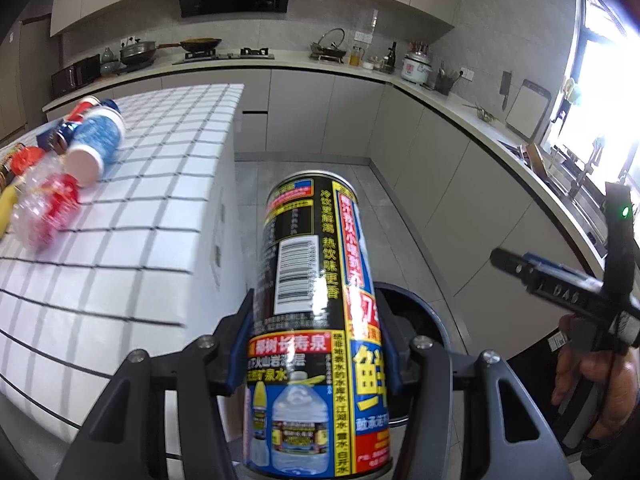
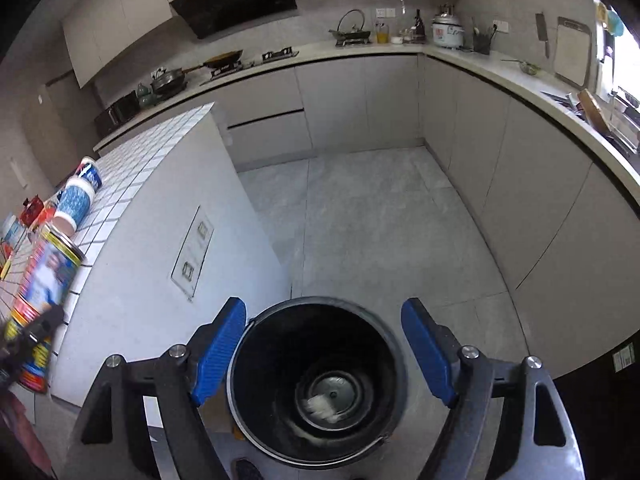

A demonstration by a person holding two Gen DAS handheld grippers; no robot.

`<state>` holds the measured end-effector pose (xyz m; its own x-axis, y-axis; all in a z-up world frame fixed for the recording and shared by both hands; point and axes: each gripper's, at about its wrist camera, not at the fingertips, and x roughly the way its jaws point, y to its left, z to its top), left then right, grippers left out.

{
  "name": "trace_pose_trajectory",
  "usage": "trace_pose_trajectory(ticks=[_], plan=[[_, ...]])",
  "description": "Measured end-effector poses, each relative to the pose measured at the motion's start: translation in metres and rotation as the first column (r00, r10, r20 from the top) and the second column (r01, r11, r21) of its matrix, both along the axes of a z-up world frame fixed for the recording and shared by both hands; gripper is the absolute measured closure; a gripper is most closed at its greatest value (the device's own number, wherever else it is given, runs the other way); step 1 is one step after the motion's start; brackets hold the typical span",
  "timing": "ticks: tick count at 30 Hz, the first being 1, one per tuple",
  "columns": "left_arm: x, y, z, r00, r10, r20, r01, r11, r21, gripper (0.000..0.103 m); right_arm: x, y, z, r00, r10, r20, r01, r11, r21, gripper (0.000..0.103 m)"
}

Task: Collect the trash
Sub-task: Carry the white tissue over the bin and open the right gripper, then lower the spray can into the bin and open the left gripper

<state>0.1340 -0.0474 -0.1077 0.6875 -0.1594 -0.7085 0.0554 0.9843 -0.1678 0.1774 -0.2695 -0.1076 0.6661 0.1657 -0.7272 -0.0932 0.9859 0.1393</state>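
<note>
My left gripper (image 1: 316, 344) is shut on a tall black, yellow and red drink can (image 1: 316, 320) and holds it beside the tiled counter, over the rim of the black bin (image 1: 432, 320). The can also shows at the left edge of the right wrist view (image 2: 44, 292). My right gripper (image 2: 324, 344) is open and empty, right above the black bin (image 2: 316, 380), which has a little white scrap (image 2: 320, 404) at its bottom. On the counter lie a blue and white paper cup (image 1: 96, 140), a crushed clear bottle with a red label (image 1: 44, 204) and other trash.
The white tiled counter (image 1: 152, 184) is on the left, its side panel (image 2: 168, 248) next to the bin. Grey floor (image 2: 380, 220) stretches ahead to L-shaped kitchen cabinets with a stove, pots, a rice cooker (image 2: 448, 32) and a sink by the window.
</note>
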Motion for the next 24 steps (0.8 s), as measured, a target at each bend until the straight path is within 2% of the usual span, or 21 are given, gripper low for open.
trace_pose_trajectory(ticks=[4, 12, 15, 16, 17, 18, 20, 24], plan=[[-0.001, -0.032, -0.028, 0.999, -0.011, -0.041, 0.011, 1.0, -0.002, 0.049, -0.001, -0.024, -0.002, 1.0, -0.026, 0.008, 0.027, 0.999, -0.021, 0.021], [0.005, -0.079, -0.045, 0.998, -0.016, -0.058, 0.015, 1.0, -0.019, 0.049, -0.001, -0.07, -0.016, 0.996, -0.09, -0.006, 0.089, 0.995, -0.045, 0.021], [0.013, -0.098, -0.059, 0.996, -0.026, -0.087, 0.023, 0.999, -0.037, 0.049, -0.003, -0.087, -0.014, 0.993, -0.115, -0.011, 0.115, 0.993, -0.041, 0.021], [0.016, -0.105, -0.065, 0.994, -0.034, -0.104, 0.03, 0.999, -0.037, 0.045, -0.003, -0.091, -0.013, 0.993, -0.119, -0.01, 0.118, 0.992, -0.044, 0.021], [0.02, -0.115, -0.069, 0.99, -0.04, -0.135, 0.037, 0.999, -0.026, 0.033, -0.004, -0.096, -0.01, 0.993, -0.12, -0.01, 0.119, 0.992, -0.049, 0.021], [0.022, -0.119, -0.071, 0.987, -0.037, -0.157, 0.036, 0.999, -0.009, 0.028, -0.005, -0.099, -0.009, 0.993, -0.121, -0.009, 0.121, 0.991, -0.053, 0.021], [0.019, -0.121, -0.064, 0.987, -0.029, -0.157, 0.03, 1.0, 0.006, 0.014, -0.004, -0.107, -0.005, 0.991, -0.134, -0.007, 0.133, 0.99, -0.053, 0.021], [0.011, -0.114, -0.038, 0.994, -0.009, -0.104, 0.014, 0.998, 0.053, 0.01, -0.004, -0.116, 0.005, 0.988, -0.153, -0.001, 0.153, 0.988, -0.014, 0.018]])
